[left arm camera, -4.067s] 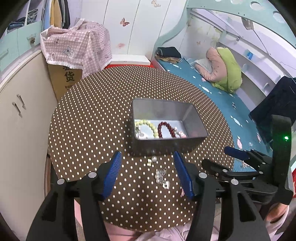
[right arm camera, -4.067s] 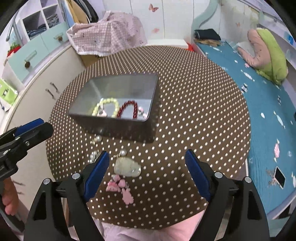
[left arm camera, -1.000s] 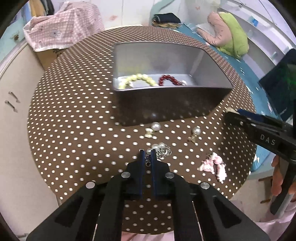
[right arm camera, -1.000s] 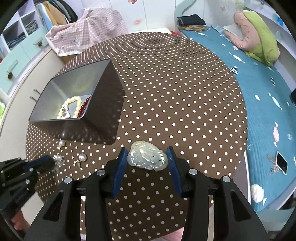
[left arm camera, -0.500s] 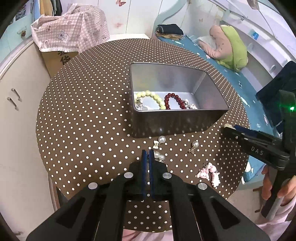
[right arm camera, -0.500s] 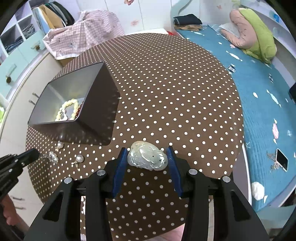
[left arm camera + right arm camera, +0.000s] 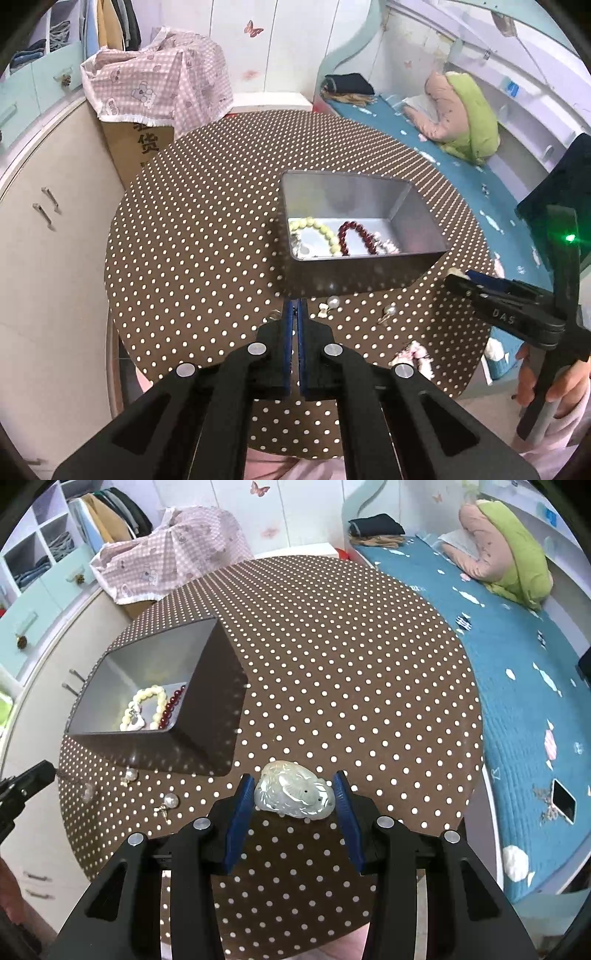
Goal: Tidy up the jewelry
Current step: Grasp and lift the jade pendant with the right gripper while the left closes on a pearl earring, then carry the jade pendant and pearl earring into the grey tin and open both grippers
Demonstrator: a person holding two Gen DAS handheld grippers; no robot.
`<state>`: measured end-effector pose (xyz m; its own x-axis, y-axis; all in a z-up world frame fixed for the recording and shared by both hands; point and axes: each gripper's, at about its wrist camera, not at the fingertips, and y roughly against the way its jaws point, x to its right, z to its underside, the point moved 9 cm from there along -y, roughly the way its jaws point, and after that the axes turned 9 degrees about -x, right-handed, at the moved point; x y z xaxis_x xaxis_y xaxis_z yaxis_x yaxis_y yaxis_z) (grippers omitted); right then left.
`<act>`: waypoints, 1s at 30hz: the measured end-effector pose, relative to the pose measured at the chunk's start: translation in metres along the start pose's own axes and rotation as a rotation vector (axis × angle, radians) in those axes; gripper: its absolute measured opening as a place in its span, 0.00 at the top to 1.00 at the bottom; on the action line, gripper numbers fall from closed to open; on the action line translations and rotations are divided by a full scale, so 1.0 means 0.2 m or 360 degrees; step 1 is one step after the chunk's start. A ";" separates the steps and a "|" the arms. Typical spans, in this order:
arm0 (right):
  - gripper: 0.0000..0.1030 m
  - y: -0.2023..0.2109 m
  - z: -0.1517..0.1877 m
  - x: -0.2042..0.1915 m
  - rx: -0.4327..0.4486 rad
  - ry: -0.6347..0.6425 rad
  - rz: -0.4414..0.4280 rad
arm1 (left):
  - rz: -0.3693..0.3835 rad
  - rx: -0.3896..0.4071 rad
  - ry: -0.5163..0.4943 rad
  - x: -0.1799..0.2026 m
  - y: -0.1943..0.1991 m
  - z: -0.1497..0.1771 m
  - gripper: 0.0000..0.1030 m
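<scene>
My left gripper (image 7: 294, 305) is shut and raised above the table's near edge. In the right wrist view its tip (image 7: 50, 768) has a small pearl cluster (image 7: 88, 792) dangling from it on a thin chain. My right gripper (image 7: 295, 794) is shut on a pale green carved pendant (image 7: 293, 794) held above the cloth. The open metal tin (image 7: 362, 275) holds a yellow-green bead bracelet (image 7: 317, 230) and a dark red one (image 7: 354, 236). Two pearl earrings (image 7: 333, 302) (image 7: 390, 311) and a pink trinket (image 7: 413, 352) lie on the cloth in front of the tin.
The round table (image 7: 332, 646) wears a brown cloth with white dots. A teal bed (image 7: 517, 646) runs along its right side, with a phone (image 7: 563, 799) on it. Cream cabinets (image 7: 44, 240) stand left, and a cardboard box under a pink checked cloth (image 7: 155, 88) stands behind.
My left gripper has lifted off the cloth, shut, with the pearl cluster hanging from it, so the table looks farther away. The right gripper has kept still with the pendant.
</scene>
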<state>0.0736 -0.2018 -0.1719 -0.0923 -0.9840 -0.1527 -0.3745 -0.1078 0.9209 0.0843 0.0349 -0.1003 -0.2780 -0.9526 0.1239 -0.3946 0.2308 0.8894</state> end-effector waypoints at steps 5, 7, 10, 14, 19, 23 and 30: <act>0.58 0.09 -0.05 -0.03 0.0071 0.0022 0.0003 | -0.0007 0.0094 -0.0005 -0.01 0.08 -0.07 1.00; 0.58 0.14 -0.08 -0.05 0.0109 0.0033 -0.0002 | -0.0010 0.0130 -0.0014 0.00 0.11 -0.09 1.00; 0.58 0.19 -0.11 -0.08 0.0149 0.0056 -0.0006 | 0.0007 0.0173 -0.0034 0.01 0.14 -0.13 1.00; 0.58 0.22 -0.13 -0.12 0.0169 0.0079 -0.0018 | 0.0060 0.0109 -0.0036 0.01 0.08 -0.11 0.99; 0.58 0.17 -0.10 -0.12 0.0115 0.0049 -0.0033 | 0.0100 -0.0122 0.0023 -0.02 -0.13 0.02 0.74; 0.58 0.15 -0.09 -0.10 0.0096 0.0040 -0.0032 | 0.0124 -0.0225 0.0046 0.00 -0.25 0.08 0.56; 0.58 0.12 -0.10 -0.10 0.0075 0.0049 -0.0019 | -0.0059 -0.0270 -0.0014 0.03 -0.37 0.06 0.57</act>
<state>0.0846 -0.1868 -0.1398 -0.0596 -0.9866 -0.1518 -0.4186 -0.1133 0.9011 0.1010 0.0139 -0.1708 -0.2741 -0.9578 0.0862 -0.2514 0.1579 0.9549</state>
